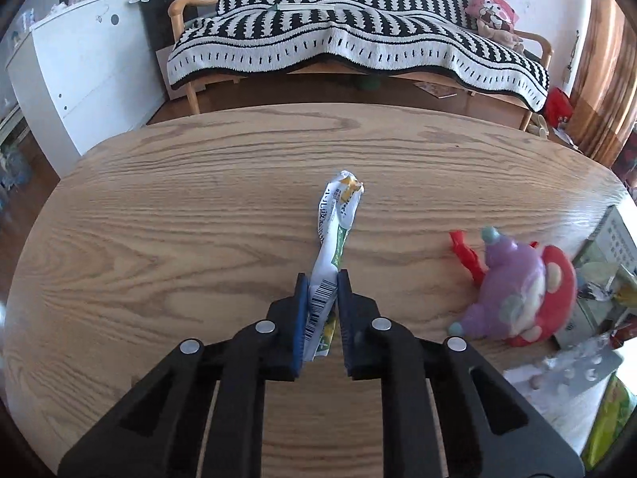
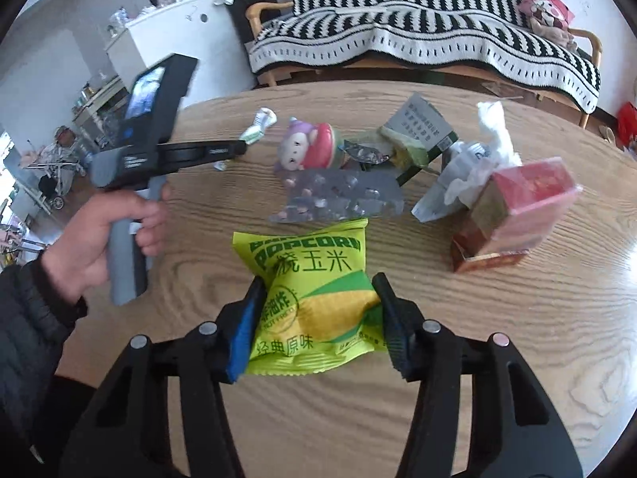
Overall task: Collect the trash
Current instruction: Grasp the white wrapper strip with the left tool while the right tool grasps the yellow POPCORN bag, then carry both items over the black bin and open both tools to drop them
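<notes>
**Both grippers engaged on wrappers at the near table edge**

1. Work surface. The oval light-oak wooden table (image 1: 159, 207) fills the centre of both views. Its left half is bare; clutter occupies the right side of the left wrist view and the upper centre of the right wrist view.

2. Larger clutter. A red-and-gold cardboard box in clear film (image 2: 521, 215) stands at right centre of the right wrist view. A purple-and-red plush toy (image 2: 306, 147) lies above a silver foil blister sheet (image 2: 338, 195).

3. Right tool. The yellow-green popcorn bag (image 2: 314, 290) lies flat at lower centre, its long axis running away from the right gripper (image 2: 316, 298). The jaws straddle its near end, half closed; whether the pads press it cannot be told.

4. Left tool. The left gripper (image 1: 322, 302) is clamped on the barcode end of a twisted white-and-green wrapper (image 1: 334, 231), whose long axis continues straight ahead from the fingers. The person's hand (image 2: 115, 231) grips its handle at the left of the right wrist view.

5. Clearance. The wrapper has open table on its left and ahead; the plush toy sits near on its right. Withdraw upward or leftward.
</notes>
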`<state>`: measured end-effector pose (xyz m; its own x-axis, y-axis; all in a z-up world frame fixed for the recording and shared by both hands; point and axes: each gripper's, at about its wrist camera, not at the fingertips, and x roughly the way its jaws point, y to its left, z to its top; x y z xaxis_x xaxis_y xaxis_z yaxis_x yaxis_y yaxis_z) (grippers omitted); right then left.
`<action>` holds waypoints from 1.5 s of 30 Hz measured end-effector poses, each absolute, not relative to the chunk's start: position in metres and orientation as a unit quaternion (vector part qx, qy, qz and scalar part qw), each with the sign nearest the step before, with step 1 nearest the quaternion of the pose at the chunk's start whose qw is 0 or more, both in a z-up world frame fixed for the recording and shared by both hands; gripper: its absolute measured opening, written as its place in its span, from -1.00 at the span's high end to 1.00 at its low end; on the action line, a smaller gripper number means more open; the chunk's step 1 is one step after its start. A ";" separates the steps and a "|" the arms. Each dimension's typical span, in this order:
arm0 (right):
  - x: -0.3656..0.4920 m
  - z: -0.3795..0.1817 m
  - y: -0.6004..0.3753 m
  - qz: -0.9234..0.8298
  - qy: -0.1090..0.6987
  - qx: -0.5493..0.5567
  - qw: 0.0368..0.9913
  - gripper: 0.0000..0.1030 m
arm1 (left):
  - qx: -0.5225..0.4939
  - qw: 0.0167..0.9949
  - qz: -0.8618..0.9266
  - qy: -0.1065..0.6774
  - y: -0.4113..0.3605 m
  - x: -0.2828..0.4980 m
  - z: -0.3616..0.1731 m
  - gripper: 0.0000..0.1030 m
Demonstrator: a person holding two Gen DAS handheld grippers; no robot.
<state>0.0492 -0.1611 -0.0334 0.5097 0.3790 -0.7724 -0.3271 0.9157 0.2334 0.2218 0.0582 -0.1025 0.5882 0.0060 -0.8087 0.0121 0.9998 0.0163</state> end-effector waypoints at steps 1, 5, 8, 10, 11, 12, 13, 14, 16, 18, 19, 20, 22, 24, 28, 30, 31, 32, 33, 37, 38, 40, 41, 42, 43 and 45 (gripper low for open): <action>0.043 -0.028 -0.166 0.203 0.446 0.028 0.871 -0.04 | 0.013 0.892 -0.002 0.452 0.055 0.218 -0.099 0.73; 0.016 -0.006 -0.193 0.193 0.423 0.032 0.885 -0.04 | 0.027 0.899 -0.012 0.436 0.036 0.195 -0.077 0.73; -0.004 0.004 -0.224 0.174 0.411 0.042 0.894 -0.04 | 0.035 0.906 -0.040 0.419 0.012 0.173 -0.055 0.73; -0.016 0.009 -0.248 0.157 0.405 0.050 0.899 -0.04 | 0.037 0.909 -0.062 0.410 -0.007 0.157 -0.042 0.73; -0.024 0.012 -0.268 0.141 0.401 0.059 0.903 -0.04 | 0.037 0.910 -0.072 0.407 -0.016 0.151 -0.037 0.73; -0.030 0.013 -0.281 0.131 0.399 0.064 0.905 -0.04 | 0.039 0.910 -0.084 0.403 -0.027 0.144 -0.032 0.73; -0.036 0.014 -0.296 0.118 0.397 0.069 0.908 -0.04 | 0.043 0.911 -0.099 0.399 -0.042 0.134 -0.026 0.73; -0.045 0.016 -0.316 0.099 0.394 0.075 0.911 -0.04 | 0.048 0.911 -0.112 0.394 -0.057 0.125 -0.021 0.73; -0.059 0.016 -0.350 0.066 0.390 0.086 0.914 -0.04 | 0.053 0.911 -0.141 0.383 -0.087 0.106 -0.013 0.73; -0.076 0.015 -0.389 0.029 0.386 0.101 0.916 -0.04 | 0.056 0.908 -0.173 0.377 -0.118 0.088 -0.008 0.73; -0.084 0.015 -0.405 0.012 0.385 0.106 0.917 -0.04 | 0.061 0.904 -0.196 0.375 -0.139 0.076 -0.006 0.73; -0.094 0.014 -0.425 -0.009 0.382 0.109 0.918 -0.04 | 0.065 0.901 -0.212 0.373 -0.155 0.067 -0.005 0.73; -0.110 0.012 -0.454 -0.044 0.378 0.118 0.917 -0.04 | 0.078 0.893 -0.250 0.366 -0.193 0.044 -0.004 0.73; -0.130 0.008 -0.486 -0.080 0.376 0.131 0.914 -0.04 | 0.090 0.884 -0.283 0.361 -0.228 0.025 -0.004 0.73; -0.167 0.000 -0.542 -0.143 0.373 0.154 0.904 -0.04 | 0.114 0.859 -0.357 0.348 -0.300 -0.023 -0.010 0.73; -0.186 -0.005 -0.569 -0.180 0.371 0.163 0.896 -0.04 | 0.123 0.846 -0.387 0.345 -0.331 -0.043 -0.017 0.73; -0.199 -0.009 -0.585 -0.199 0.370 0.169 0.891 -0.04 | 0.127 0.837 -0.406 0.344 -0.348 -0.057 -0.022 0.73; -0.208 -0.012 -0.595 -0.210 0.370 0.177 0.887 -0.05 | 0.130 0.829 -0.420 0.345 -0.361 -0.065 -0.026 0.73; -0.216 -0.016 -0.605 -0.221 0.371 0.184 0.883 -0.05 | 0.133 0.821 -0.433 0.348 -0.374 -0.073 -0.031 0.73; -0.252 -0.036 -0.651 -0.279 0.382 0.207 0.857 -0.05 | 0.149 0.786 -0.481 0.357 -0.432 -0.109 -0.055 0.73; -0.260 -0.041 -0.658 -0.289 0.384 0.211 0.851 -0.05 | 0.152 0.781 -0.489 0.358 -0.443 -0.116 -0.060 0.73; -0.272 -0.050 -0.670 -0.301 0.390 0.222 0.841 -0.05 | 0.162 0.765 -0.507 0.363 -0.467 -0.129 -0.075 0.73; -0.280 -0.055 -0.679 -0.308 0.393 0.229 0.835 -0.05 | 0.166 0.759 -0.513 0.365 -0.477 -0.133 -0.080 0.73; -0.286 -0.059 -0.684 -0.314 0.396 0.234 0.831 -0.05 | 0.170 0.753 -0.518 0.369 -0.486 -0.137 -0.086 0.73; -0.290 -0.062 -0.689 -0.319 0.398 0.237 0.827 -0.05 | 0.173 0.746 -0.523 0.373 -0.495 -0.144 -0.095 0.73; -0.299 -0.069 -0.699 -0.328 0.401 0.245 0.819 -0.05 | 0.176 0.737 -0.527 0.384 -0.509 -0.147 -0.106 0.73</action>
